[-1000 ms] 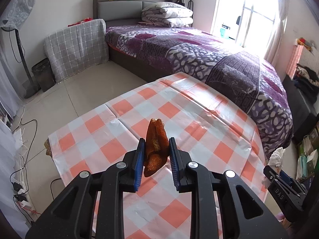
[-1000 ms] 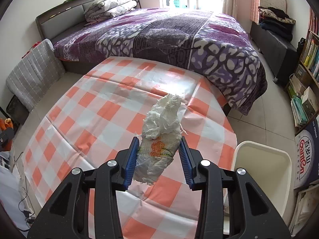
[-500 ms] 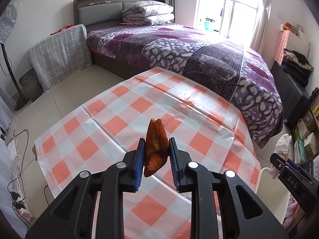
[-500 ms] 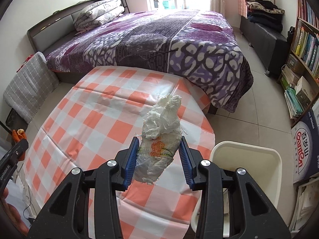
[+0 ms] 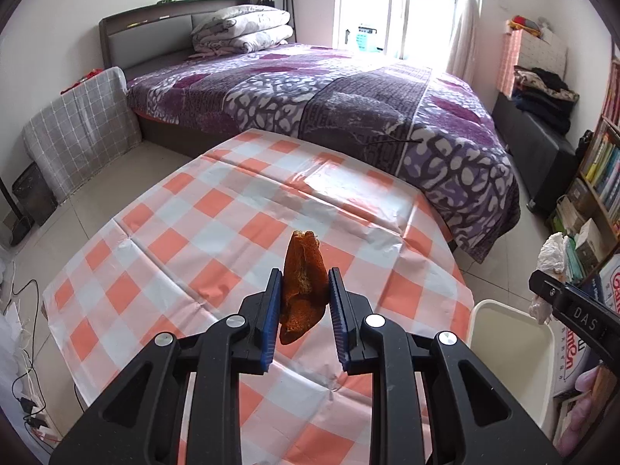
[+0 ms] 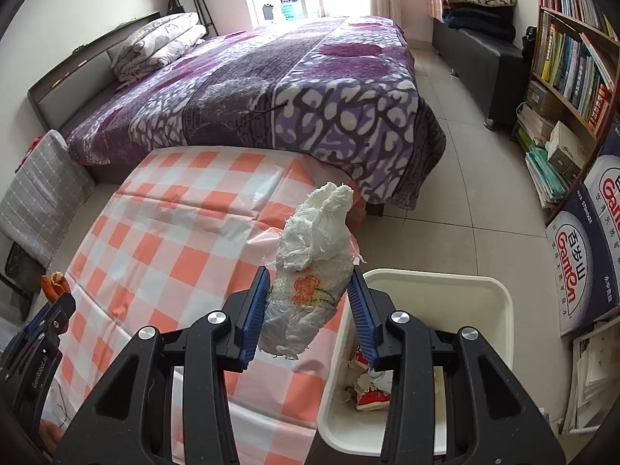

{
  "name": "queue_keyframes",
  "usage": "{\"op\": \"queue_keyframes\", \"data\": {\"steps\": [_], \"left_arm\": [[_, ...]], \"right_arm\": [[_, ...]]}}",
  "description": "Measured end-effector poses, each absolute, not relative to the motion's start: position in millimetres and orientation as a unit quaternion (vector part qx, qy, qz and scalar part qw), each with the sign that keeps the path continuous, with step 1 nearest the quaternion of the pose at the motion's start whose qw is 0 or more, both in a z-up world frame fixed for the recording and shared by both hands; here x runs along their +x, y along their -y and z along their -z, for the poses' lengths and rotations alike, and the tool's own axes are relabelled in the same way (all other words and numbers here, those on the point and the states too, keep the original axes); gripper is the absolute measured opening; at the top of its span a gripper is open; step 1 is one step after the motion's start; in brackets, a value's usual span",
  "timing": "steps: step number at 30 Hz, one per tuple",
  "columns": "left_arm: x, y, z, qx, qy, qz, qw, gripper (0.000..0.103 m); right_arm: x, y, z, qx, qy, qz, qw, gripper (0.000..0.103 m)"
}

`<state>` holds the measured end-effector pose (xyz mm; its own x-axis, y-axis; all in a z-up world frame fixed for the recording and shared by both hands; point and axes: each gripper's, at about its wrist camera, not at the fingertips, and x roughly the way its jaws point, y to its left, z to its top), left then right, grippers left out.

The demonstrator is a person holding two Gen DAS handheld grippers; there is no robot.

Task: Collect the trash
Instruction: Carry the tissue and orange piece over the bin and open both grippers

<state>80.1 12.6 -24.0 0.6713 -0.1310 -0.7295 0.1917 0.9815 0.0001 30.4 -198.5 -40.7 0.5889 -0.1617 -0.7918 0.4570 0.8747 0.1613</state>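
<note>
My left gripper (image 5: 304, 283) is shut on a piece of orange peel (image 5: 302, 283) and holds it above the checked tablecloth (image 5: 217, 232). My right gripper (image 6: 310, 283) is shut on a crumpled white tissue wad (image 6: 314, 267) with an orange print, held above the table's right edge beside the white trash bin (image 6: 500, 302). The bin holds some red and white scraps (image 6: 372, 387). The bin (image 5: 480, 310) and the right gripper with its tissue (image 5: 552, 252) also show at the right of the left wrist view. The left gripper with the peel (image 6: 54, 283) shows at the left of the right wrist view.
A bed with a purple blanket (image 5: 348, 104) stands behind the table. A bookshelf (image 6: 573, 58) and boxes (image 6: 581, 263) line the right wall. A dark bench (image 6: 480, 50) sits at the far right. A grey checked cover (image 5: 77, 135) leans at the left.
Both grippers have swung to the right with their loads. The trash bin has come into the left view and now lies much closer below the right gripper.
</note>
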Motion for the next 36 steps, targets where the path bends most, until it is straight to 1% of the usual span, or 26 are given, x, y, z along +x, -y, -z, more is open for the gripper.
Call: {"op": "queue_keyframes", "data": {"steps": [11, 17, 19, 21, 24, 29, 32, 35, 36], "left_arm": [[65.4, 40.9, 31.9, 0.058, -0.397, 0.136, 0.906, 0.024], [54.1, 75.1, 38.7, 0.061, -0.406, 0.173, 0.895, 0.024], [50.0, 86.2, 42.5, 0.064, -0.41, 0.183, 0.891, 0.024], [46.6, 97.1, 46.4, 0.065, -0.416, 0.195, 0.886, 0.024], [39.5, 112.5, 50.2, 0.067, -0.422, 0.213, 0.879, 0.024], [23.8, 137.5, 53.3, 0.081, -0.42, 0.241, 0.871, 0.024], [14.7, 152.6, 57.2, 0.088, -0.423, 0.261, 0.863, 0.024], [6.0, 166.5, 62.1, 0.094, -0.429, 0.278, 0.854, 0.024], [3.3, 171.2, 64.1, 0.094, -0.432, 0.285, 0.851, 0.025]], "right_arm": [[-2.3, 255.9, 49.2, 0.218, -0.428, 0.225, 0.848, 0.039], [-23.5, 282.4, 53.7, 0.228, -0.43, 0.251, 0.837, 0.042], [-31.2, 290.2, 54.0, 0.23, -0.427, 0.264, 0.833, 0.048], [-39.3, 298.1, 53.0, 0.23, -0.423, 0.276, 0.832, 0.056], [-52.0, 311.0, 52.2, 0.233, -0.415, 0.293, 0.829, 0.064], [-74.9, 337.5, 52.2, 0.254, -0.401, 0.319, 0.82, 0.073], [-87.5, 350.0, 52.4, 0.263, -0.396, 0.331, 0.815, 0.074], [-99.3, 362.9, 53.7, 0.277, -0.389, 0.343, 0.809, 0.078], [-102.8, 367.5, 54.5, 0.282, -0.387, 0.347, 0.806, 0.078]]}}
